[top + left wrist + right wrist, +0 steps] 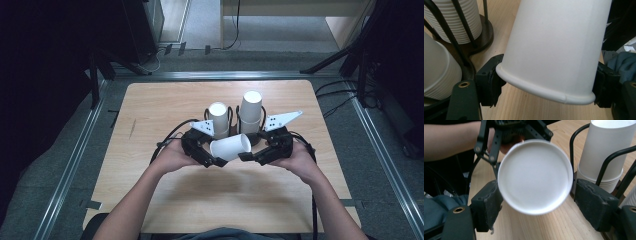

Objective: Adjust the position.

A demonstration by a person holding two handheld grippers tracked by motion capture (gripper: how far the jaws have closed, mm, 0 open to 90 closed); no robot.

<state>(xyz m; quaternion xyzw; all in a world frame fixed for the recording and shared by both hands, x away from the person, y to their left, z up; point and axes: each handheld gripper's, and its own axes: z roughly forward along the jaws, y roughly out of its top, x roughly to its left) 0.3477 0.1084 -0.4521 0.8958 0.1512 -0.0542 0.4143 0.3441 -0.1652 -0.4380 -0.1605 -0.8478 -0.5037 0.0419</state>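
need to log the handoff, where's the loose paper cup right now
In the high view the paper cup lies sideways mid-table between the left gripper and right gripper, before the cup holder.

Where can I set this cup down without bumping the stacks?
Bare wood lies along the table left of the cup holder, along its right edge past the right gripper, and across the near strip between the forearms. It is crowded mid-table: the two cup stacks stand just behind the held cup and the left gripper.

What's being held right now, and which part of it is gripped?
The left gripper holds a white paper cup on its side, pads pressing the wall just above the rolled rim. The right gripper stands open around the cup's closed base, not gripping it.
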